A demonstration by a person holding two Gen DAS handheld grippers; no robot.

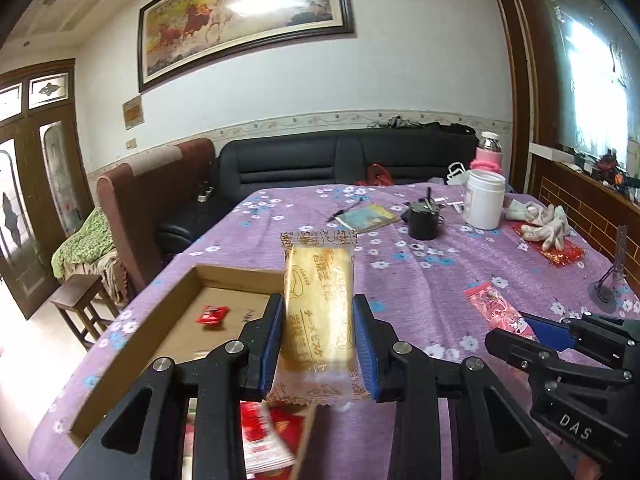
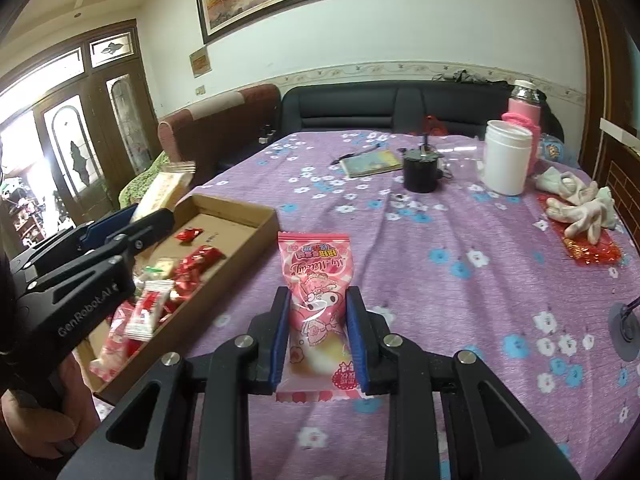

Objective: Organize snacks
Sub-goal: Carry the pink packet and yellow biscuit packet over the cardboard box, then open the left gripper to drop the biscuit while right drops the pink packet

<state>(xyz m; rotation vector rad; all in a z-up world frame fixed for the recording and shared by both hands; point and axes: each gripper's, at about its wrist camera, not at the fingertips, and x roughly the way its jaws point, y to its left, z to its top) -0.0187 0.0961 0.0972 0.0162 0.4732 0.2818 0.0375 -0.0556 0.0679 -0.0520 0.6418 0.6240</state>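
Left gripper (image 1: 319, 340) clamps cheese cake (image 1: 318, 312); right gripper (image 2: 319, 340) clamps pink packet (image 2: 316, 300). Lower cake flat into box (image 1: 176, 304) beneath fingers.

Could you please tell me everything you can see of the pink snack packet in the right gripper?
The pink snack packet is a sealed, glossy plastic pouch with crimped ends, printed with a cartoon character, stripes and lettering. It stands lengthwise between the blue pads of the right hand-held gripper, which is shut on its lower half. Its top end points away, above the purple flowered tablecloth, right of the cardboard box.
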